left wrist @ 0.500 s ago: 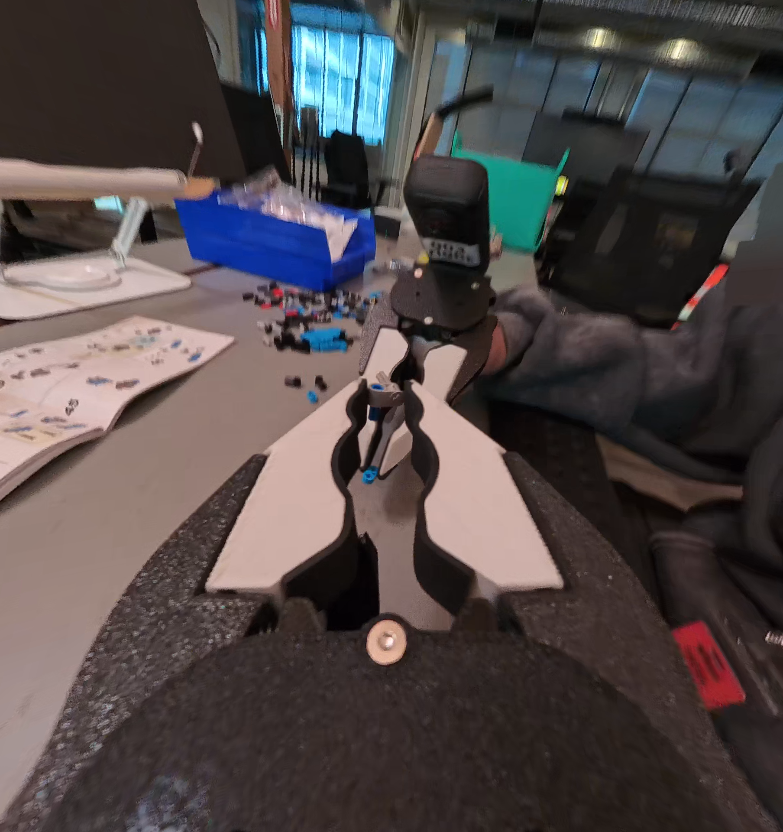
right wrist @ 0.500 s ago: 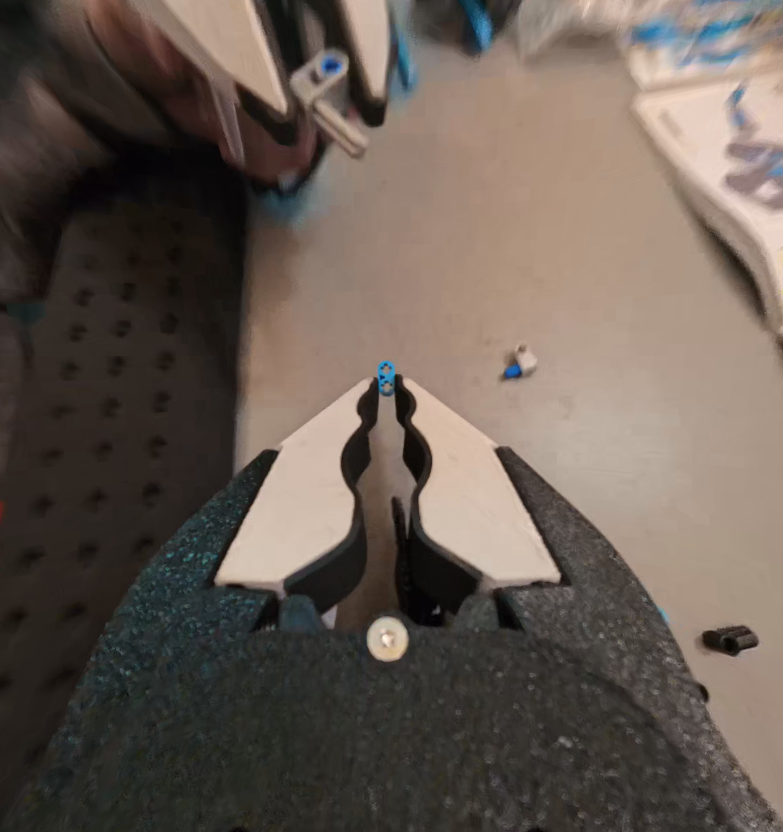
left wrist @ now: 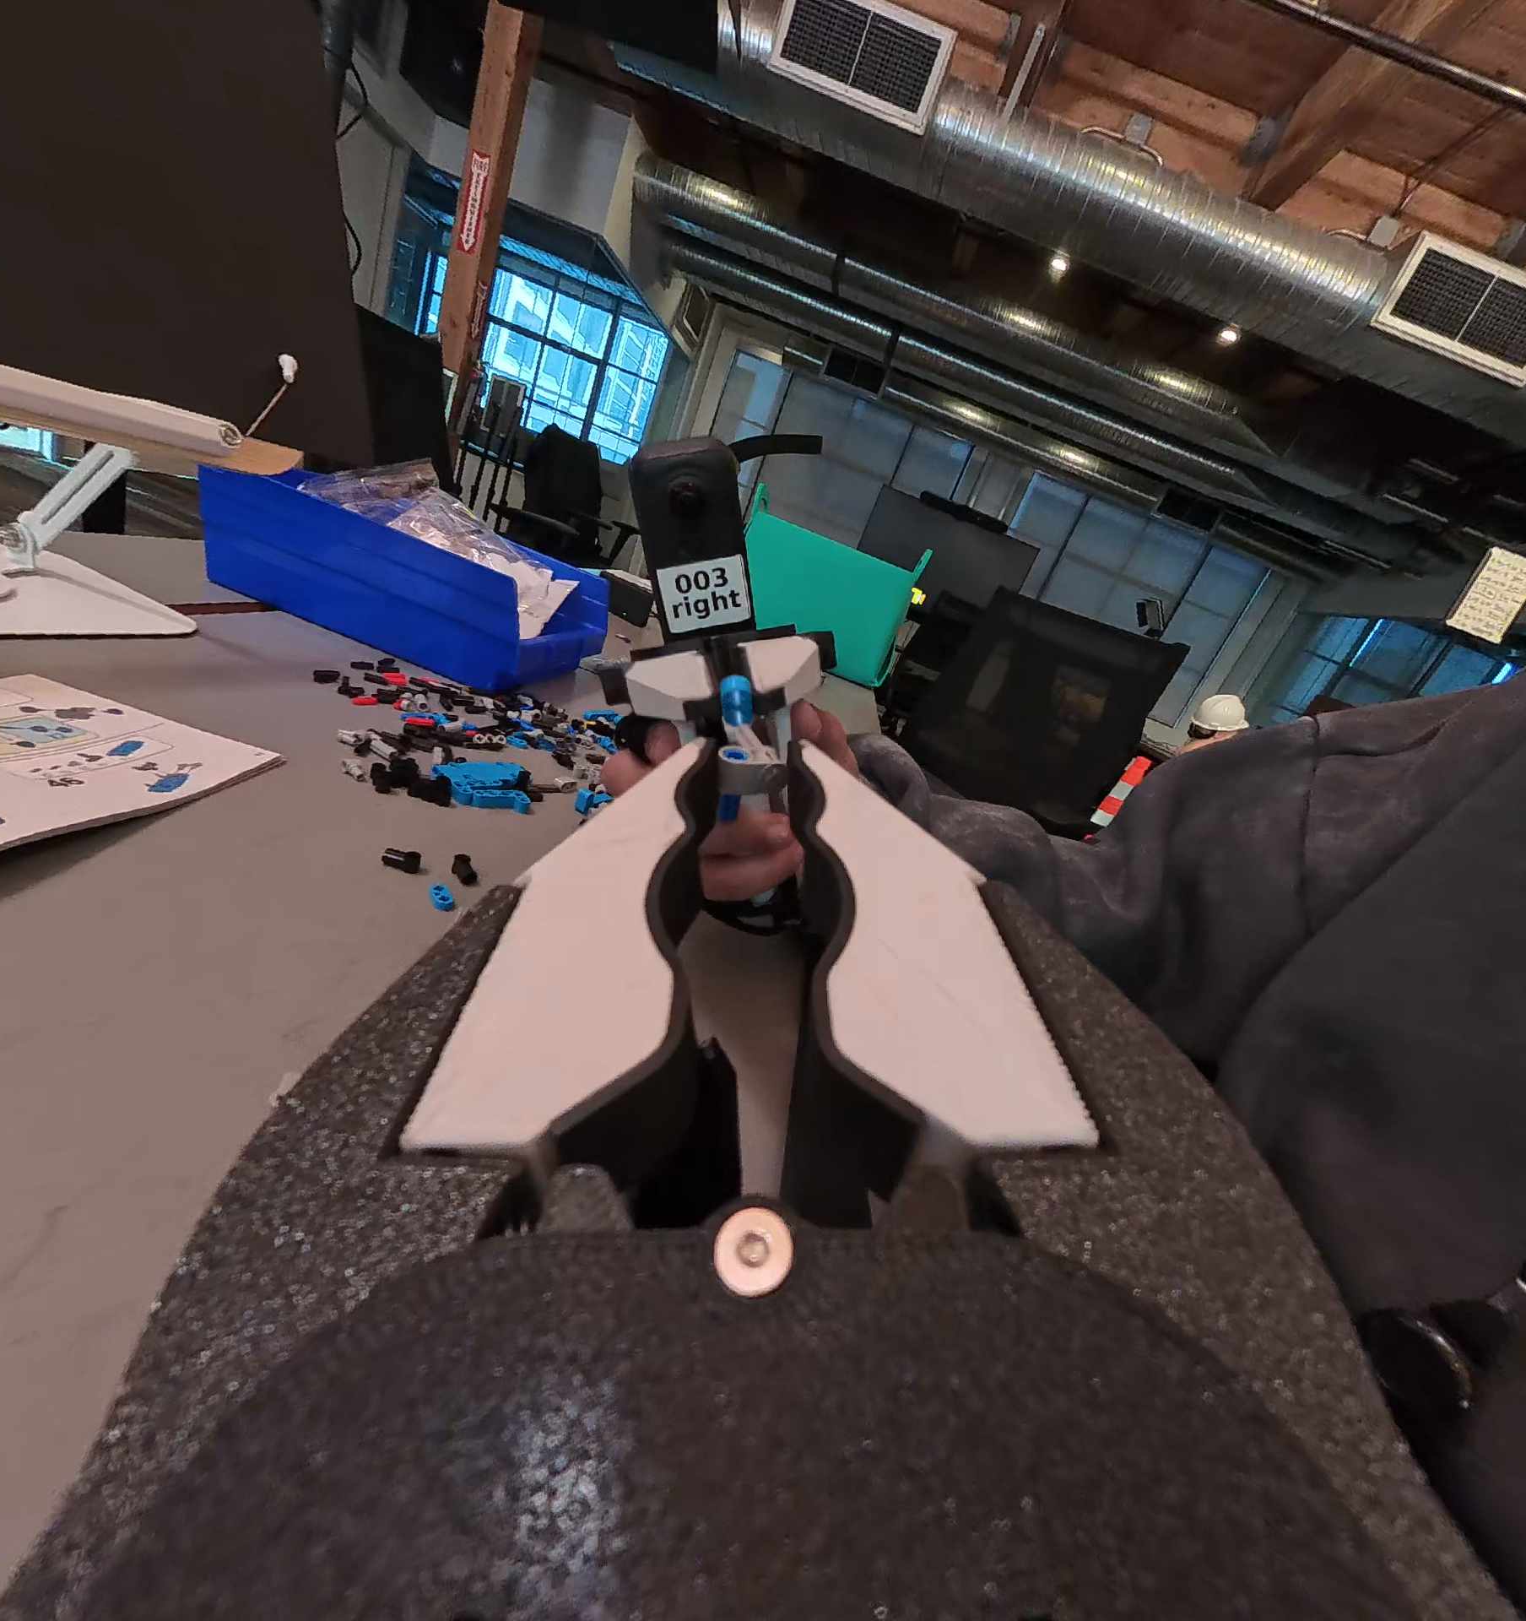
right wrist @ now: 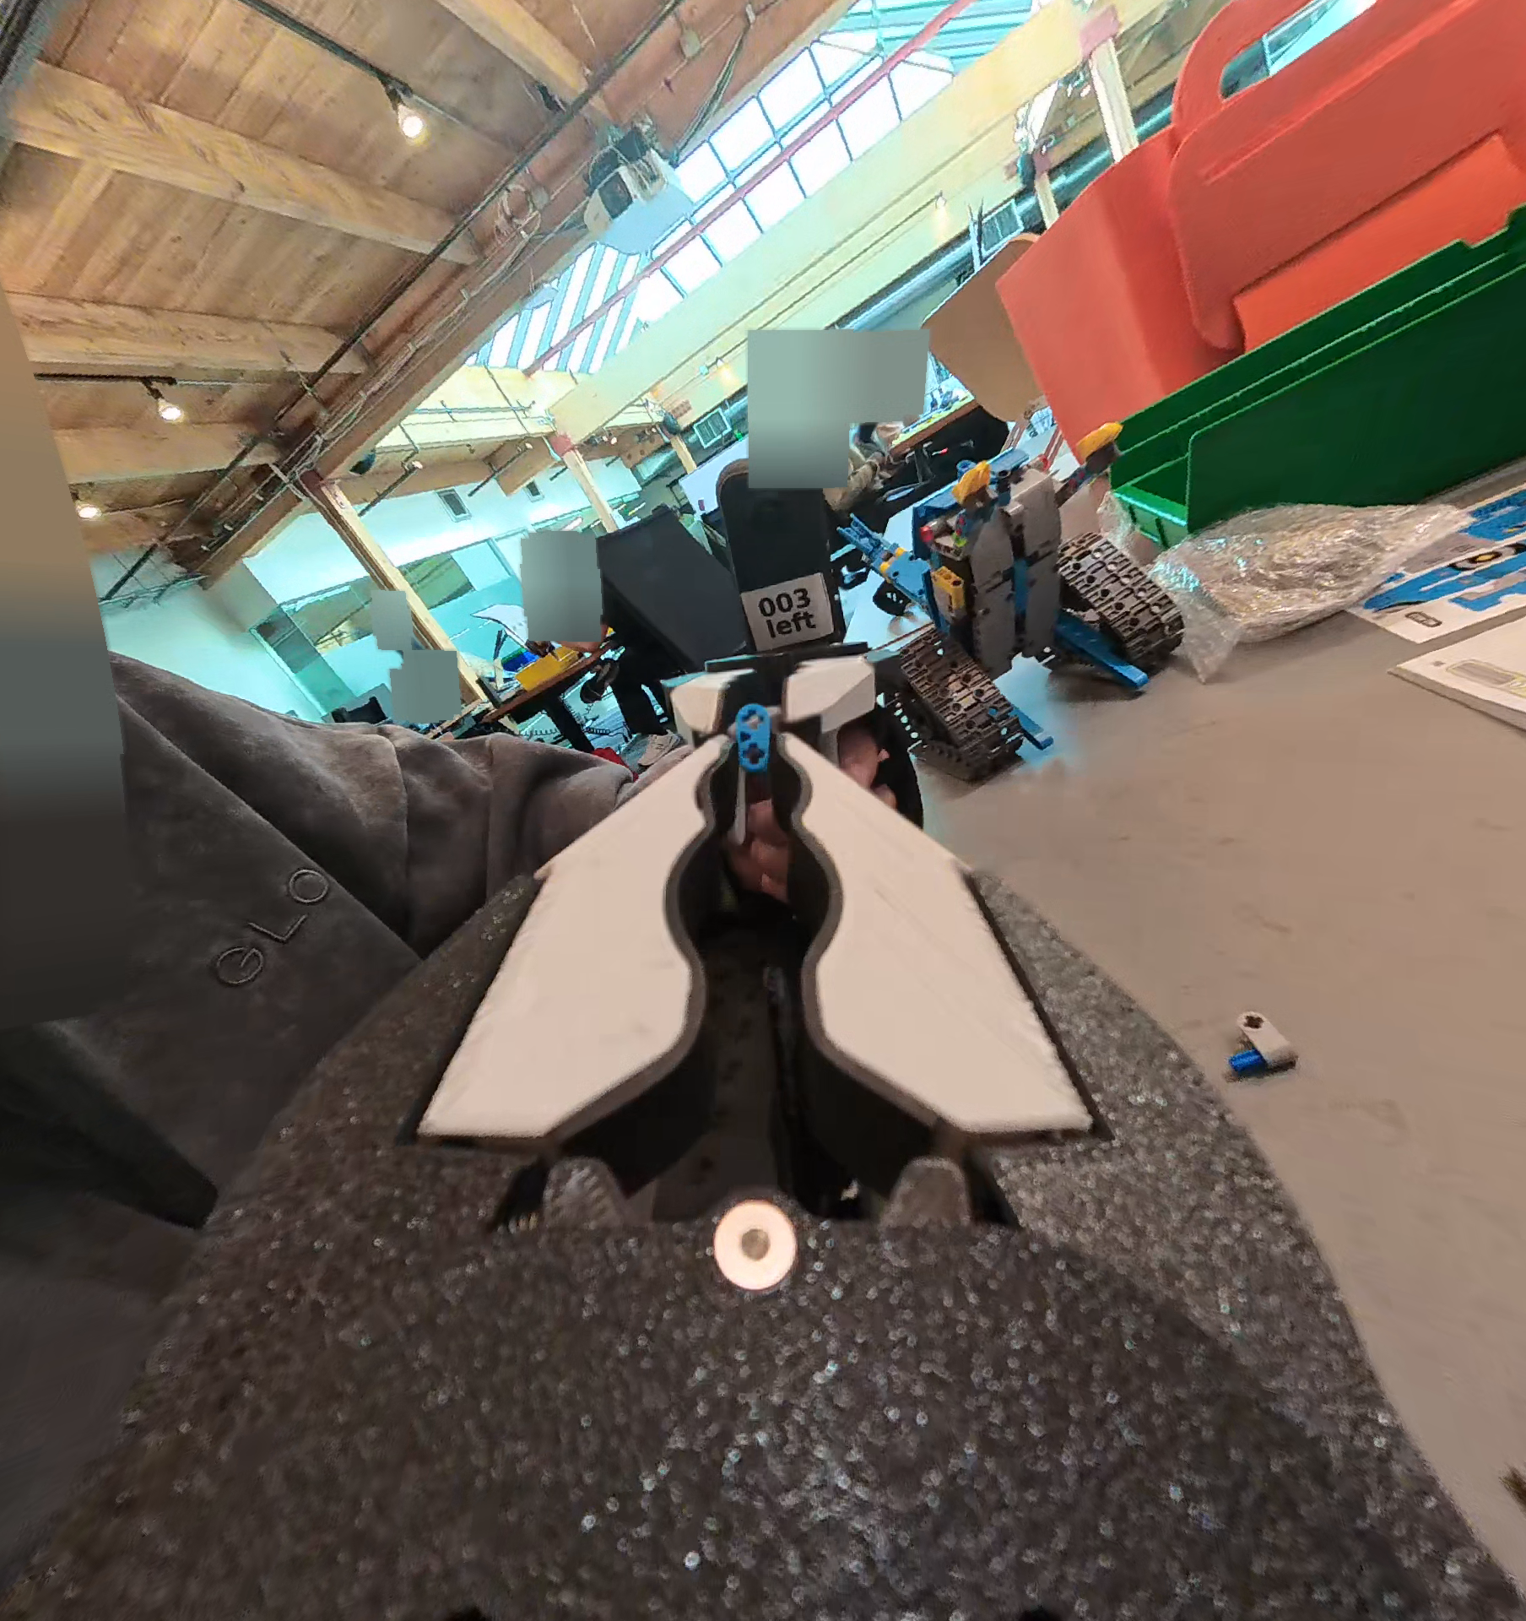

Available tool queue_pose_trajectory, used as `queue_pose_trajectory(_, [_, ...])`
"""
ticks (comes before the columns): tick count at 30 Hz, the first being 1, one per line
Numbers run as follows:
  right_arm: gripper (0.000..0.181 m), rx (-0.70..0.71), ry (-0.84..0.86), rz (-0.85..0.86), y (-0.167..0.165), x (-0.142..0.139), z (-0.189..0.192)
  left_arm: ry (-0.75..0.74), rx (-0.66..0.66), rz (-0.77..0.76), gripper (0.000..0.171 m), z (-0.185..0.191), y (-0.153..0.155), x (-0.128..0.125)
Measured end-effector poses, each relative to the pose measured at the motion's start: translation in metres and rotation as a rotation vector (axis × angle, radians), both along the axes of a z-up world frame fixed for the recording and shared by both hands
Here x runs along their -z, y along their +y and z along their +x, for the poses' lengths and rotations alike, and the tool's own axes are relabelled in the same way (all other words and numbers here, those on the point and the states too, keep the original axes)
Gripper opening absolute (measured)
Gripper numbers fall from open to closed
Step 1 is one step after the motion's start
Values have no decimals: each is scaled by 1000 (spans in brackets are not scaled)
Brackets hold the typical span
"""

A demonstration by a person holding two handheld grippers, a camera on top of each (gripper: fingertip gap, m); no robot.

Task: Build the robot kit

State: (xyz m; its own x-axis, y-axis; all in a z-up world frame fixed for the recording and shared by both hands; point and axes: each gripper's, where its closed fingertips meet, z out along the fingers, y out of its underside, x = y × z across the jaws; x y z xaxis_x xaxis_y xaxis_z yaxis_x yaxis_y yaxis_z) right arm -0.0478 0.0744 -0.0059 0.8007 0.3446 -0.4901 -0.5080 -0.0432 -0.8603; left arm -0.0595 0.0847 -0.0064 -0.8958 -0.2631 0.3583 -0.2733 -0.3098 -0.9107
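Observation:
My left gripper (left wrist: pixel 746 759) is shut on a small grey connector (left wrist: pixel 745 770) with a blue pin in it and holds it above the grey table (left wrist: pixel 172 965). My right gripper (right wrist: pixel 752 746) is shut on a small blue beam with holes (right wrist: pixel 755 741). The two grippers face each other tip to tip, and the blue beam sits against the top of the grey connector. The right gripper (left wrist: pixel 729 693) shows head-on in the left wrist view, and the left gripper (right wrist: pixel 773 693) shows head-on in the right wrist view. A person's hand (left wrist: pixel 742 842) and grey sleeve (left wrist: pixel 1180 833) are behind.
A blue bin (left wrist: pixel 374 570) with plastic bags, a pile of loose small pieces (left wrist: pixel 461 746), an instruction booklet (left wrist: pixel 84 763) and a white stand (left wrist: pixel 40 605) are on the left. A tracked brick vehicle (right wrist: pixel 1023 596), a green bin (right wrist: pixel 1356 421), a plastic bag (right wrist: pixel 1286 561) and a grey-blue piece (right wrist: pixel 1259 1048) are on the right. Only a small space, under 4 cm, lies between the two pairs of fingers. The grey-blue piece (right wrist: pixel 1259 1048) is about equally far from each gripper, around 15 cm.
Both grippers have tilted up from the table to level. The right gripper has come closer, bringing the blue beam up against the grey connector in the left gripper.

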Motion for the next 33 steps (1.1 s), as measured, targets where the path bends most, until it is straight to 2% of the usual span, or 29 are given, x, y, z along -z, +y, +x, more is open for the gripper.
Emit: queue_pose_trajectory(33, [6,-77,88,-5,3,4,-6,7,2,-32,14,2,-4,-4])
